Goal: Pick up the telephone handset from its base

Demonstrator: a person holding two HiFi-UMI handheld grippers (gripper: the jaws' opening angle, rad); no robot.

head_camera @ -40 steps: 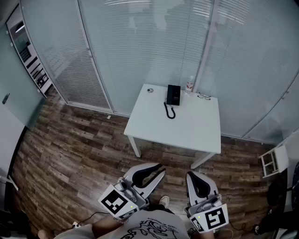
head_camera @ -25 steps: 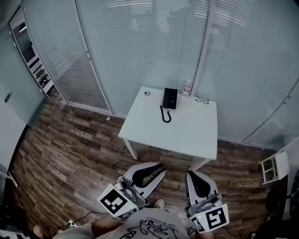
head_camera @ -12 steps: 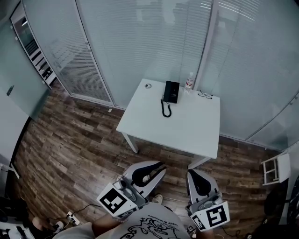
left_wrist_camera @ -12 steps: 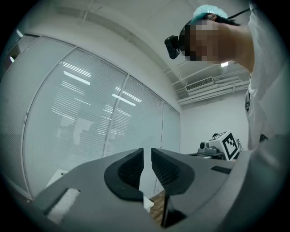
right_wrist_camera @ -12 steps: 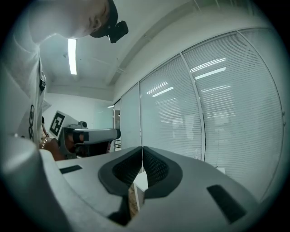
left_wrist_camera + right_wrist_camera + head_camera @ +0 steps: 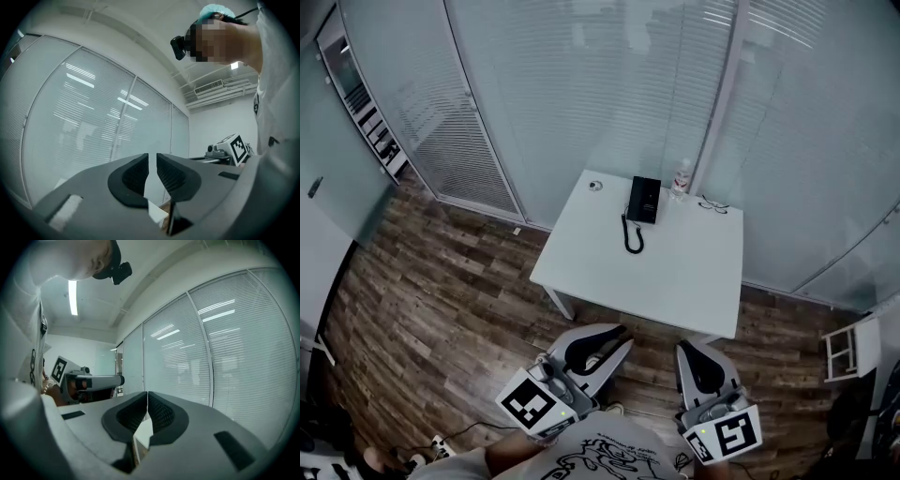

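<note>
This is looking like a small office room. Glass partition walls (image 6: 609, 84) with lowered blinds (image 6: 473, 150) are closing it in on the far side and the left. A white worktop (image 6: 675, 272) is standing against them, carrying a black desk telephone (image 6: 644, 200), a small bottle (image 6: 681, 178) and a pair of glasses (image 6: 711, 205). Wood-pattern flooring (image 6: 441, 300) is running underneath, shelves (image 6: 367, 117) are showing behind the left glass, and a strip light (image 6: 73, 297) is glowing overhead.
</note>
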